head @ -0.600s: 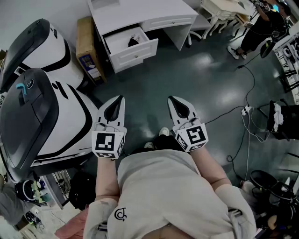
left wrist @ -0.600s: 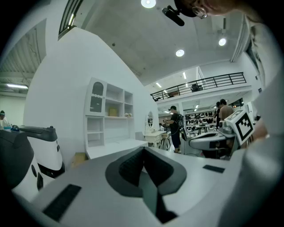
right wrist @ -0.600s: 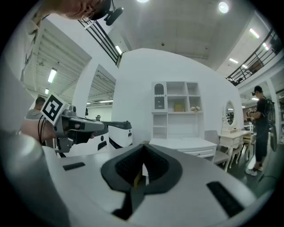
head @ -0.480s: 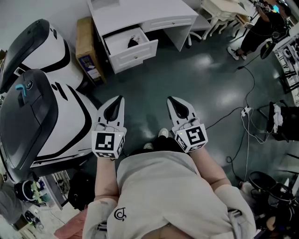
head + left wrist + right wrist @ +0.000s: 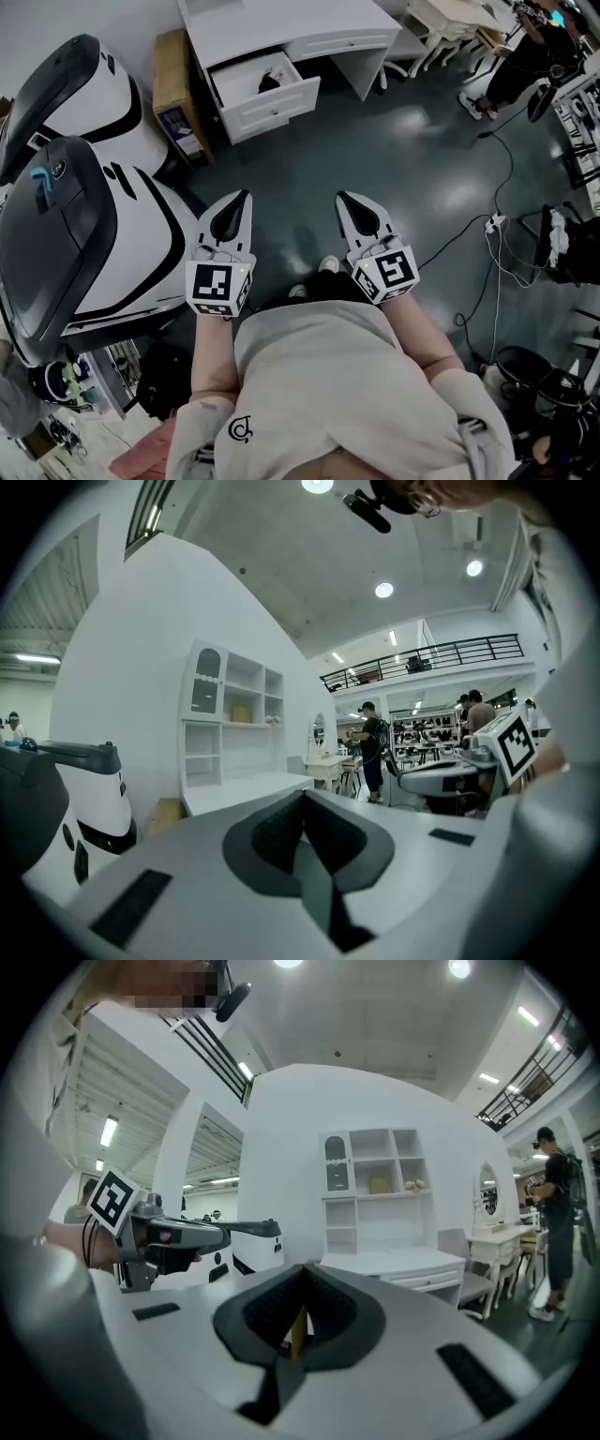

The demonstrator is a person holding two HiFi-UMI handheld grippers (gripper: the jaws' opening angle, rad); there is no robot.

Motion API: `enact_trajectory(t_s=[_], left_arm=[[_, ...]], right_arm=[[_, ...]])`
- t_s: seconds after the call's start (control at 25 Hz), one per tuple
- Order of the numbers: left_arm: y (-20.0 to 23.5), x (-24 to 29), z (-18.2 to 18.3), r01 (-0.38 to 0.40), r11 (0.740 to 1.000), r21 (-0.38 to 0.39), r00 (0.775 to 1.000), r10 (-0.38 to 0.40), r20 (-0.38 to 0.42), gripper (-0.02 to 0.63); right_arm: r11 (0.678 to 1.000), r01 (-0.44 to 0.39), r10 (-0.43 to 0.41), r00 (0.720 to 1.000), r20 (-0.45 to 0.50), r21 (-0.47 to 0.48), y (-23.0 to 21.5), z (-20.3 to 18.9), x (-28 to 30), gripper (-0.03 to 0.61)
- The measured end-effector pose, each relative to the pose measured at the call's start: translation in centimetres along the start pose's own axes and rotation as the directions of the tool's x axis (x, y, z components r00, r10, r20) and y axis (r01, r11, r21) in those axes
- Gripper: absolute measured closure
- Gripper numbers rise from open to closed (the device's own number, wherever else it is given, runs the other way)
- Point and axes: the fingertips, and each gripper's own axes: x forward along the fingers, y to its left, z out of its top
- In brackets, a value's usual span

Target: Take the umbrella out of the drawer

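Hardly anything is shifting since a moment ago: the left gripper (image 5: 242, 199) and right gripper (image 5: 343, 199) are still hovering side by side, both with jaws pressed together, holding nothing. The umbrella (image 5: 269, 82) is lying in the open drawer (image 5: 281, 105) of the white desk (image 5: 281, 23), well apart from them.

The room is seen from the head, steeply downward over the torso (image 5: 319, 375), with the left gripper (image 5: 238, 197) and right gripper (image 5: 344, 199) close below and the white desk (image 5: 281, 23) well beyond their fingertips. Each gripper view is taken from just behind its own jaws and aimed about level along them. The desk ahead of the fingertips is shared by all three views.
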Motion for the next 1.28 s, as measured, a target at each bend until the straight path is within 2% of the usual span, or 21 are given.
enact_trajectory(t_s=[0.28, 0.64, 0.92, 1.28], left_arm=[[0.8, 0.3, -0.4, -0.022, 1.0, -0.021, 1.0, 0.022, -0.009, 0.601], [2.9, 4.7, -0.7, -0.077, 0.997, -0.023, 0.997, 0.076, -0.021, 0.602], [6.5, 13.8, 0.2, -0.157, 0.986, -0.056, 0.987, 0.155, -0.034, 0.602], [9.1, 28.7, 2.6, -0.183, 0.982, -0.053, 0.982, 0.181, -0.051, 0.601]], right_arm=[[1.0, 0.007, -0.006, 1.0, -0.027, 0.023, -1.1, -0.7, 1.3, 0.572], [0.998, -0.057, 0.057, 0.998, -0.019, 0.017, -4.3, -1.2, 6.2, 0.572], [0.993, -0.117, 0.117, 0.993, -0.013, 0.01, -11.2, -0.2, 13.9, 0.572], [0.97, -0.24, 0.24, 0.971, -0.014, -0.028, -20.8, 1.5, 24.9, 0.572]])
